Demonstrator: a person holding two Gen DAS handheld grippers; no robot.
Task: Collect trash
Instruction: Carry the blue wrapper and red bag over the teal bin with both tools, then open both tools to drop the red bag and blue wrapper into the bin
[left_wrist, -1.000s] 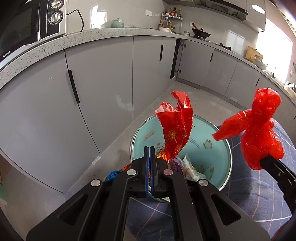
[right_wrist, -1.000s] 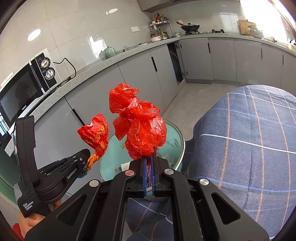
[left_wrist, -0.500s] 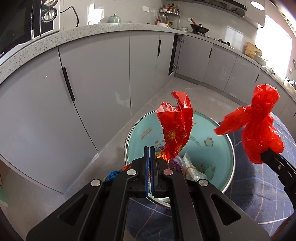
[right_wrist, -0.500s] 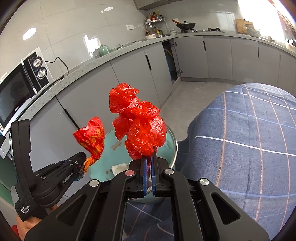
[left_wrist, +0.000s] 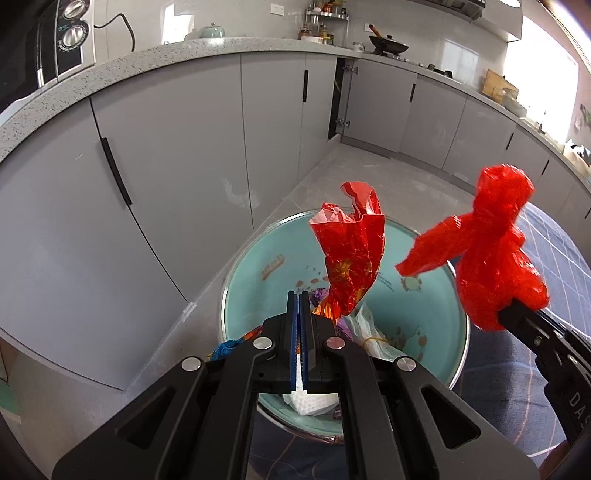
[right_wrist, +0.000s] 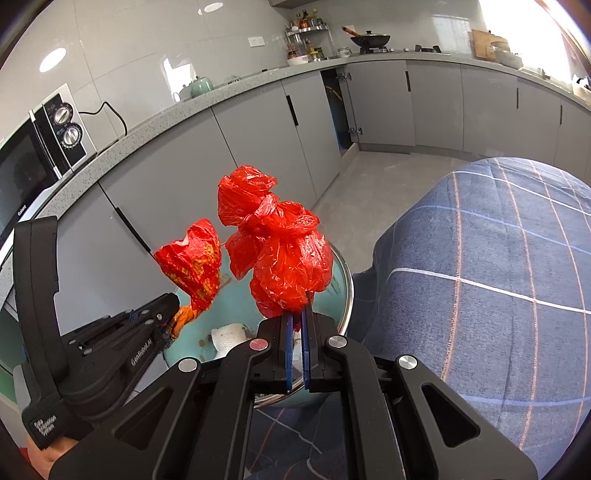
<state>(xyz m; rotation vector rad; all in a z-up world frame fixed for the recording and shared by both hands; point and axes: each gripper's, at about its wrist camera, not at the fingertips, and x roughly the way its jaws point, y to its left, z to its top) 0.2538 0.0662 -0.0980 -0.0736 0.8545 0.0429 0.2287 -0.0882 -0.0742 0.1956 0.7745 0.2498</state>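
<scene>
My left gripper (left_wrist: 299, 301) is shut on a crumpled red foil wrapper (left_wrist: 351, 251), held above a teal basin (left_wrist: 251, 288) that serves as the trash bin. The basin holds white tissue (left_wrist: 310, 400) and several bits of coloured trash. My right gripper (right_wrist: 297, 317) is shut on a knotted red plastic bag (right_wrist: 284, 251), held over the basin's rim (right_wrist: 345, 291). Each gripper shows in the other's view: the right one with its bag (left_wrist: 495, 251) to the right, the left one with its wrapper (right_wrist: 192, 266) to the left.
Grey kitchen cabinets (left_wrist: 166, 155) under a speckled counter (left_wrist: 184, 51) curve around behind the basin. A microwave (right_wrist: 37, 147) stands on the counter at left. A table with a blue plaid cloth (right_wrist: 480, 277) lies to the right. Grey floor (left_wrist: 369, 177) runs beyond the basin.
Both grippers have tipped and moved closer over the basin, which now sits larger and more central below them. Both still hold their trash.
</scene>
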